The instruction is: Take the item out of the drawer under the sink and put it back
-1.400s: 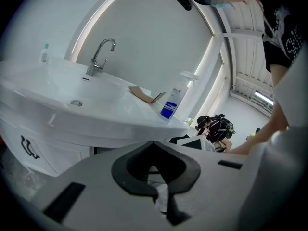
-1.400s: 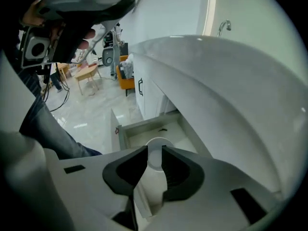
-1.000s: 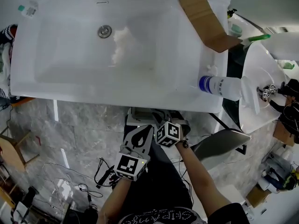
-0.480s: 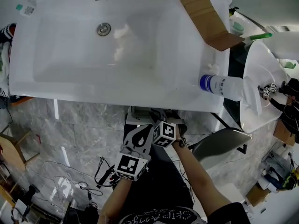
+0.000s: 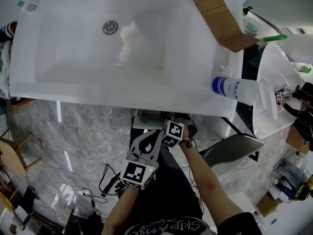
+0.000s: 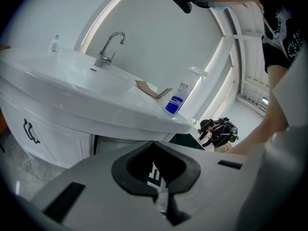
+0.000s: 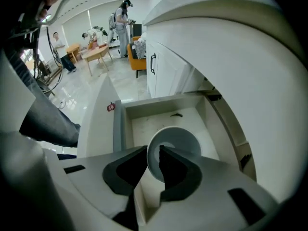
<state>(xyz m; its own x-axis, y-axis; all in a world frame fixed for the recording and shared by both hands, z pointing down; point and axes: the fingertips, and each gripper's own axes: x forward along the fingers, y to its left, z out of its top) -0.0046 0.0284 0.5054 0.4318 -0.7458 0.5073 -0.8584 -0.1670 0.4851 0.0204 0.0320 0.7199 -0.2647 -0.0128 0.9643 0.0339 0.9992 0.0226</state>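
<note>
Right gripper [image 7: 153, 154] was clamped on the rim of the white bowl [image 7: 177, 139], hanging it over the open drawer [image 7: 154, 121] under the sink [image 5: 122, 99]. I'd call this the put-back step, and the next move needed a gentle set-down on the drawer floor, then a release. Left gripper [image 6: 159, 196] sat closed and empty. Blue-labelled bottle [image 5: 239, 89] on the bench: print too small to read.

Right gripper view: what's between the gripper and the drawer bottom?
A white bowl, rim pinched in the right gripper, over the open drawer; right gripper view.
</note>
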